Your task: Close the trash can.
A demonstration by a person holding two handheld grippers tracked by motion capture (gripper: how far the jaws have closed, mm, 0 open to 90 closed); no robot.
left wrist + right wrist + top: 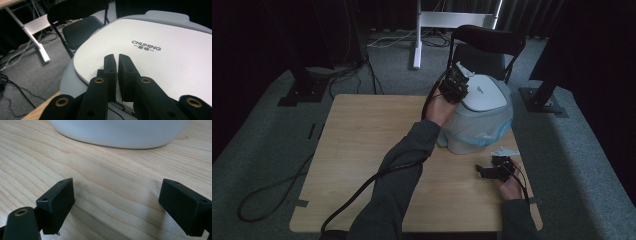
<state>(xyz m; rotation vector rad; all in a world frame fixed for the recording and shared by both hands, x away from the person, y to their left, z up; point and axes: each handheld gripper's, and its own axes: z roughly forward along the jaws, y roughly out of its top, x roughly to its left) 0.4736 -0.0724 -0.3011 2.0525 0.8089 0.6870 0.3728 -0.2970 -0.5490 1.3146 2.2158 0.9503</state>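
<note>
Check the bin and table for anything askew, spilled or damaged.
Nothing stands out. The bin stands upright on the table, lid flat and closed, its blue-edged liner bunched around the body. No spill shows on the wood.

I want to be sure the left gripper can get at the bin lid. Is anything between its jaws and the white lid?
Nothing visible. The left gripper hovers just over the white lid of the bin, jaws nearly together with nothing between them. The lid's top is bare apart from its printed lettering. The right gripper sits apart over the table, open.
</note>
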